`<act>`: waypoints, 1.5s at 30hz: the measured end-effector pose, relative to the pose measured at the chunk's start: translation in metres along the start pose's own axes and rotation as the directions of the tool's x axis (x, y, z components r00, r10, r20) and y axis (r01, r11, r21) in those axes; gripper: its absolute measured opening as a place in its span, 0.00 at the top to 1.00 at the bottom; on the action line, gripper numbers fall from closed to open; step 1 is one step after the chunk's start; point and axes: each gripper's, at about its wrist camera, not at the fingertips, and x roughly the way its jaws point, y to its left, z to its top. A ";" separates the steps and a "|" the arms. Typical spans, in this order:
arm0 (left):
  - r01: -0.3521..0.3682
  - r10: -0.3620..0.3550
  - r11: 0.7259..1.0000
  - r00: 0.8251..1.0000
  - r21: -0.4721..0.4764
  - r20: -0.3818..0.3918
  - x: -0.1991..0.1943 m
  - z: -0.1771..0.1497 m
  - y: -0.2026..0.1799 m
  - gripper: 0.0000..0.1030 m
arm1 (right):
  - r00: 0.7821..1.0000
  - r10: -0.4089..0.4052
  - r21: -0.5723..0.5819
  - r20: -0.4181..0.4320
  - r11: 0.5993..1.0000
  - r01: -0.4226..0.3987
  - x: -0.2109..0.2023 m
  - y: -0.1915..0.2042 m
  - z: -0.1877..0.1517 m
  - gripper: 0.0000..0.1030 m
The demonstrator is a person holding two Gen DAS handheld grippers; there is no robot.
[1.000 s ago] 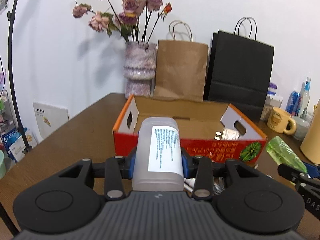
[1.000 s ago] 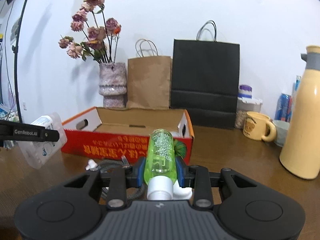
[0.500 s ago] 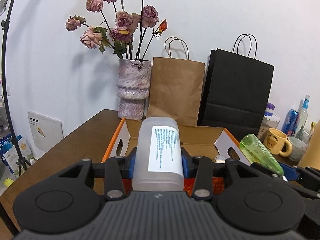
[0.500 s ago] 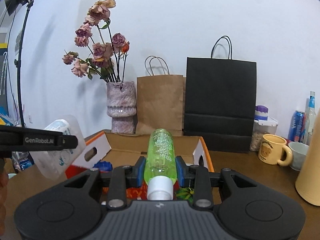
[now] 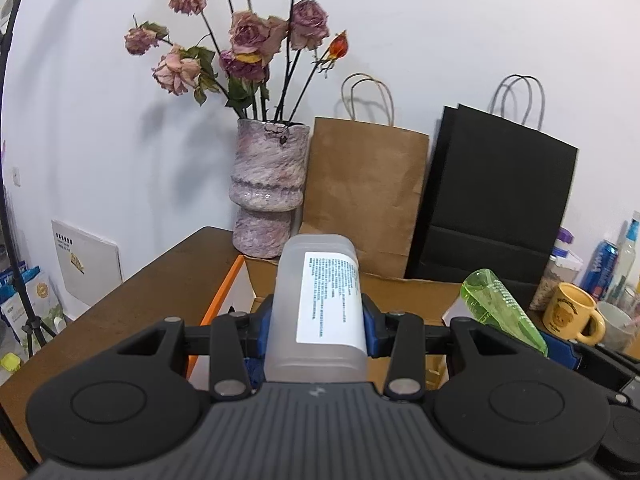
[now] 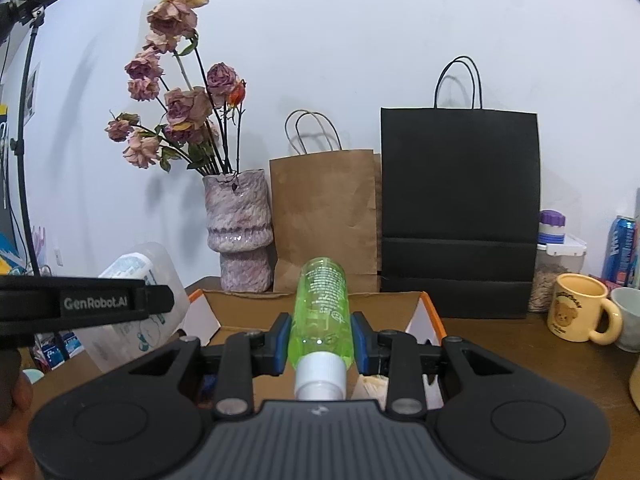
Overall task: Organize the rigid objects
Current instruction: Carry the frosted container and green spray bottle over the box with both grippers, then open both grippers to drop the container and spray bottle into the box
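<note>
My left gripper (image 5: 316, 330) is shut on a frosted white bottle (image 5: 318, 312) with a printed label, held above the near left end of an open orange cardboard box (image 5: 224, 300). My right gripper (image 6: 320, 338) is shut on a clear green bottle (image 6: 322, 308) with a white cap toward the camera, held over the same box (image 6: 430, 312). In the left wrist view the green bottle (image 5: 500, 306) shows at right. The white bottle (image 6: 136, 304) shows at the left of the right wrist view, behind the left gripper's finger (image 6: 100, 304).
Behind the box stand a pink vase of dried roses (image 5: 268, 184), a brown paper bag (image 5: 364, 196) and a black paper bag (image 5: 492, 200). A yellow mug (image 6: 580, 314), cans and jars crowd the right side. A light stand (image 6: 24, 140) rises at left.
Both grippers rose and moved forward with their bottles, from in front of the box to over its opening. The vase and bags loom closer.
</note>
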 end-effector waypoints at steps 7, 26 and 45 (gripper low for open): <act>-0.025 0.024 1.000 0.999 -0.014 -0.024 0.035 0.004 0.008 0.59 | 1.000 0.019 0.009 -0.016 1.000 -0.019 0.038 -0.003 0.005 0.70; -0.063 0.065 0.998 0.992 0.026 -0.106 0.103 -0.004 0.017 0.59 | 0.991 0.017 -0.063 -0.136 0.998 -0.025 0.110 -0.007 -0.011 0.70; -0.041 0.042 0.999 0.999 0.033 -0.032 0.088 0.001 0.018 0.00 | 0.989 -0.076 -0.070 -0.124 0.995 0.068 0.108 -0.021 -0.011 0.00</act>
